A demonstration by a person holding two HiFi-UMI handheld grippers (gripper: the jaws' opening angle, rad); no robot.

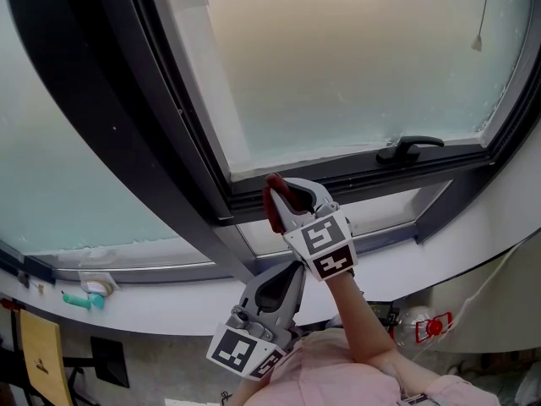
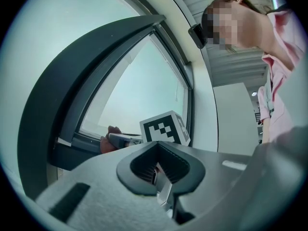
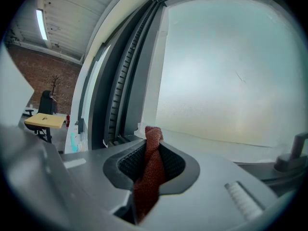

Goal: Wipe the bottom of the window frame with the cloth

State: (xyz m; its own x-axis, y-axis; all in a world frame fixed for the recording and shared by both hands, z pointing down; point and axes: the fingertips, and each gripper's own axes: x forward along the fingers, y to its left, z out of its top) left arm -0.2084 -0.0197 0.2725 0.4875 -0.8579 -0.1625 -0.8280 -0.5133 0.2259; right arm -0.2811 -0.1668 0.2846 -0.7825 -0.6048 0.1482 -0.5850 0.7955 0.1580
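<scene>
A dark red cloth (image 1: 271,207) is pinched in my right gripper (image 1: 281,194), which is shut on it. The cloth's tip rests by the left end of the dark bottom window frame (image 1: 363,176). In the right gripper view the twisted cloth (image 3: 150,170) sticks out between the jaws toward the frame's lower corner (image 3: 126,137). My left gripper (image 1: 287,276) hangs lower, below the sill, shut with nothing in it. The left gripper view shows its closed jaws (image 2: 159,171), with the right gripper's marker cube (image 2: 163,127) and the cloth (image 2: 108,141) at the frame beyond.
A black window handle (image 1: 410,149) sits on the bottom frame to the right of the cloth. A pull cord (image 1: 479,39) hangs at the upper right. A teal object (image 1: 84,299) lies on the white ledge (image 1: 161,307) at the left. A wooden board (image 1: 38,353) stands below.
</scene>
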